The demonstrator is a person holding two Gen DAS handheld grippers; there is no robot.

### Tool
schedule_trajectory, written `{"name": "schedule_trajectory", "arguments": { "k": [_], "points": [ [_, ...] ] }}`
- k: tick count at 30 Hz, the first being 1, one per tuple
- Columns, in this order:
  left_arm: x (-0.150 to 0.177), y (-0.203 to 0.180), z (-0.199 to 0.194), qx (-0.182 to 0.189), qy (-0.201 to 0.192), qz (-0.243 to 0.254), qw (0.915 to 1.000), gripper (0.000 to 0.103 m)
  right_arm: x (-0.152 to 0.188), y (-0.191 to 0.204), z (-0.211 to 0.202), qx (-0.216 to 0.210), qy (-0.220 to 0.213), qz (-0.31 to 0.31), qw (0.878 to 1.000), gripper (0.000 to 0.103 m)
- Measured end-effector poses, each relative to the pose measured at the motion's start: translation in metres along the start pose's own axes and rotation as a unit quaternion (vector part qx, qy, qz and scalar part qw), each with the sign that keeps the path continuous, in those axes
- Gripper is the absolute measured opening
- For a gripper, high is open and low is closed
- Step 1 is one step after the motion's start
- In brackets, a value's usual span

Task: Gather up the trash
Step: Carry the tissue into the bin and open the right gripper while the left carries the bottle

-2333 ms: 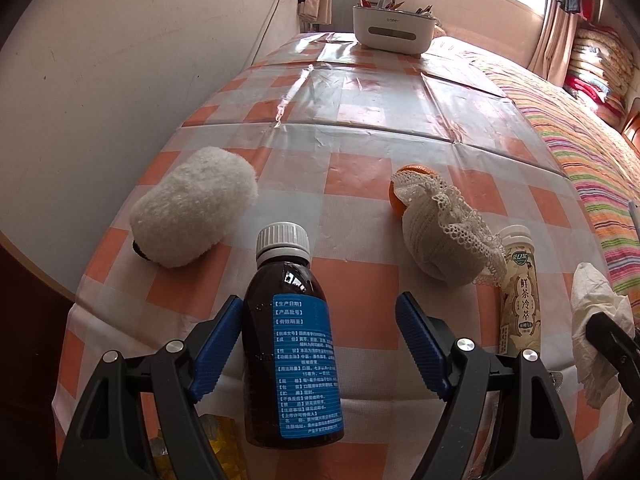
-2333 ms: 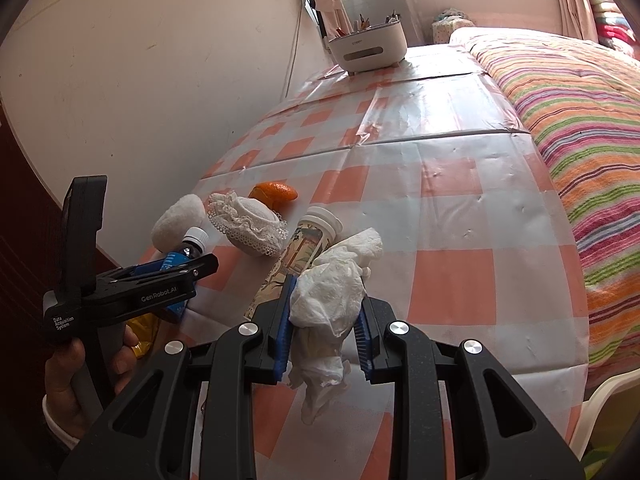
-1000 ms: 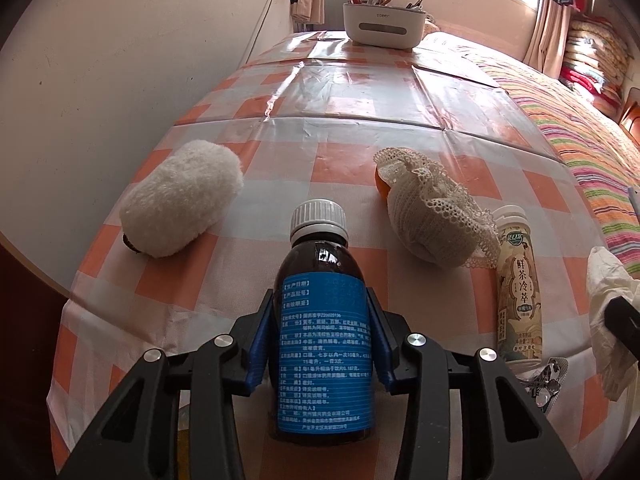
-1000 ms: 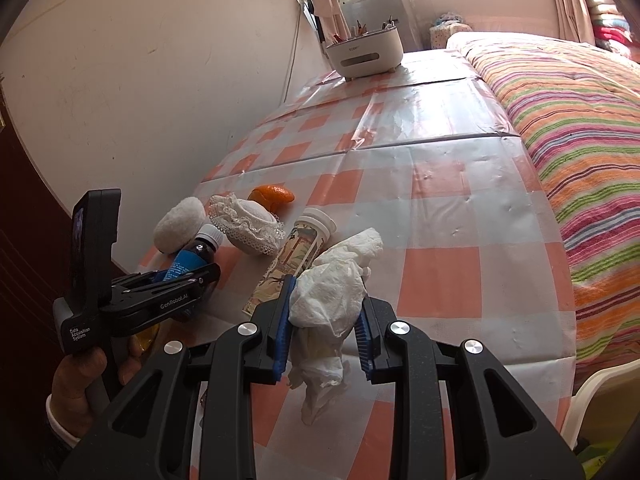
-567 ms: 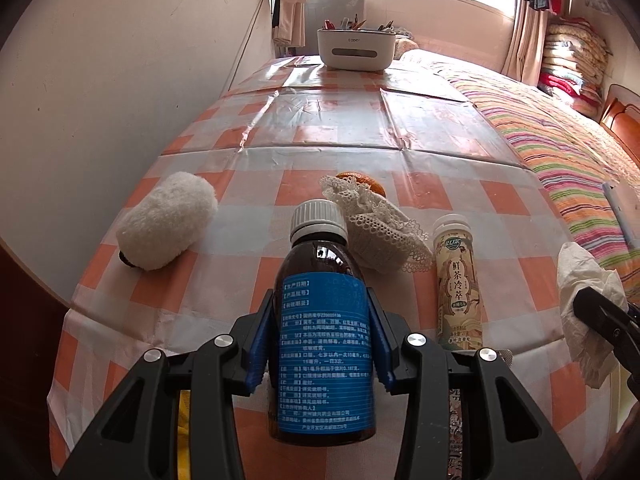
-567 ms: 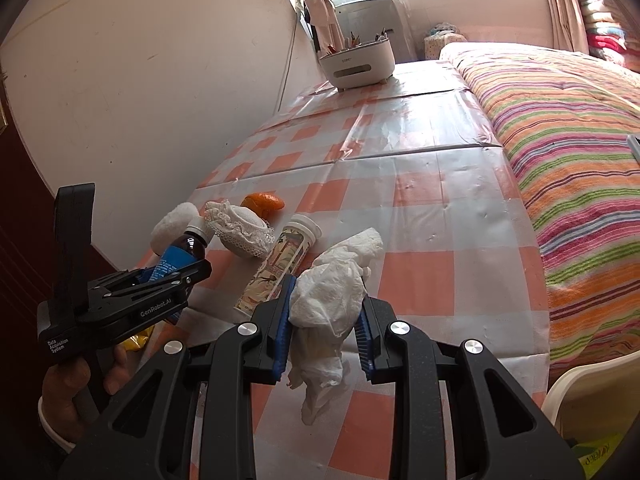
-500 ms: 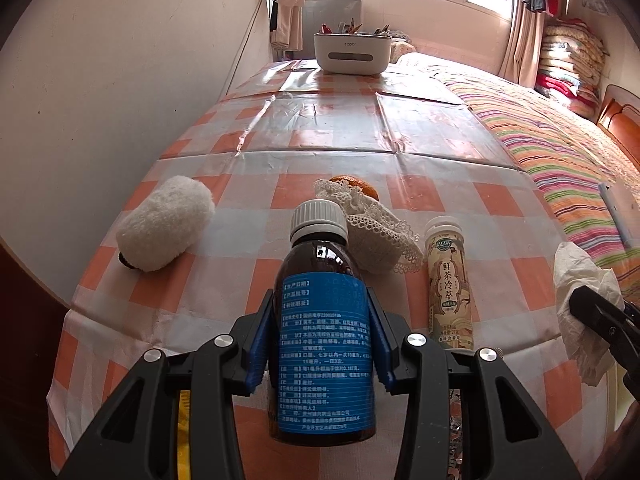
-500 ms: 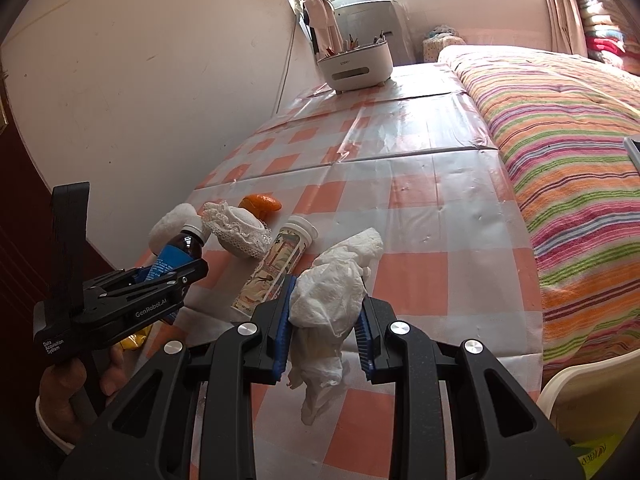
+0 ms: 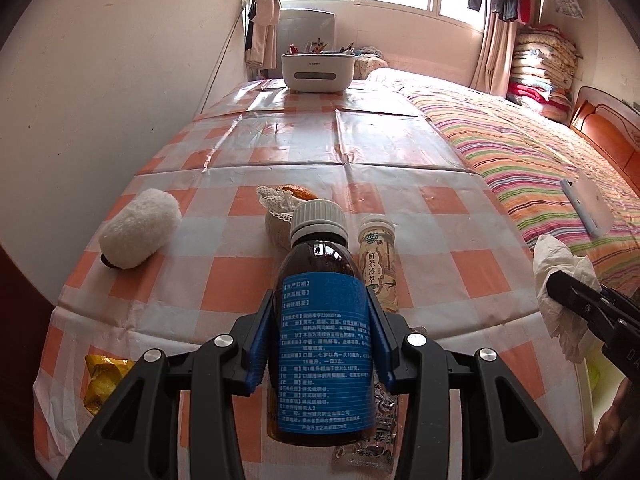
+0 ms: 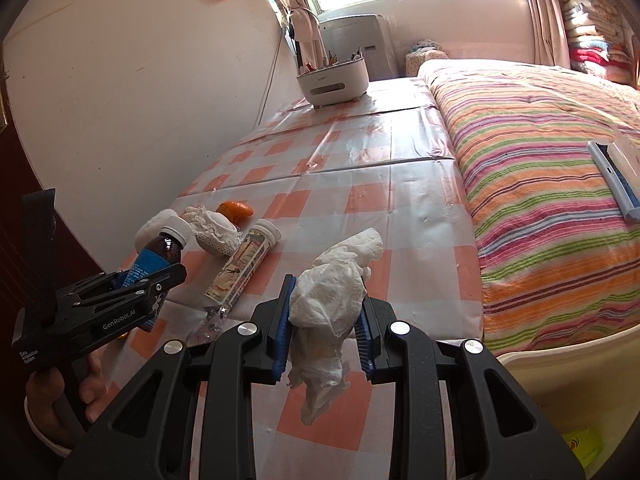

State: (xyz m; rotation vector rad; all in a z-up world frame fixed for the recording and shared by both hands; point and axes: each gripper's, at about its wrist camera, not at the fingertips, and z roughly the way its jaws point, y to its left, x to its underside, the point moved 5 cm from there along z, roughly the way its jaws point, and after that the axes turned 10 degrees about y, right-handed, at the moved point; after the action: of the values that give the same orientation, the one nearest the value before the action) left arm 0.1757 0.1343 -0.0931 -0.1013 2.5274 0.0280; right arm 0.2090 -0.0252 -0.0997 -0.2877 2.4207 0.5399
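Left wrist view shows the left gripper with its 2 blue-padded fingers pinching a brown medicine bottle by the sides of its blue label, white ribbed cap pointing away from the camera, the bottle raised above the near edge of the desk with its orange-and-white checked cover. On the desk beyond it lie a tea drink bottle on its side, a lace-wrapped bundle with an orange fruit just behind it, and a fluffy white roll off to the left. A crumpled yellow wrapper sits at the desk's near left corner, and a clear plastic wrapper shows under the held bottle. A white organizer box stands at the far end of the desk. Right wrist view shows the right gripper with its fingers clamped on a wad of white tissue, which bulges above them and hangs below, lifted over the desk's near right corner beside a bed with a striped blanket.
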Motion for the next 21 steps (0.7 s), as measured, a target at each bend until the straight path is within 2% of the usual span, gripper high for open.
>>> {"name": "schedule_trajectory", "arguments": {
  "k": [11,21],
  "points": [
    [0.014,-0.042,-0.007,0.025,-0.006,0.041,0.9988,0.041,0.016,-0.035,-0.033,0.033,-0.02,0.013,0.999,0.027],
    [0.027,-0.094,-0.018,0.069,-0.009,0.077,0.9946,0.041,0.03,-0.068,-0.06,0.063,-0.033,0.03,0.997,0.028]
  ]
}}
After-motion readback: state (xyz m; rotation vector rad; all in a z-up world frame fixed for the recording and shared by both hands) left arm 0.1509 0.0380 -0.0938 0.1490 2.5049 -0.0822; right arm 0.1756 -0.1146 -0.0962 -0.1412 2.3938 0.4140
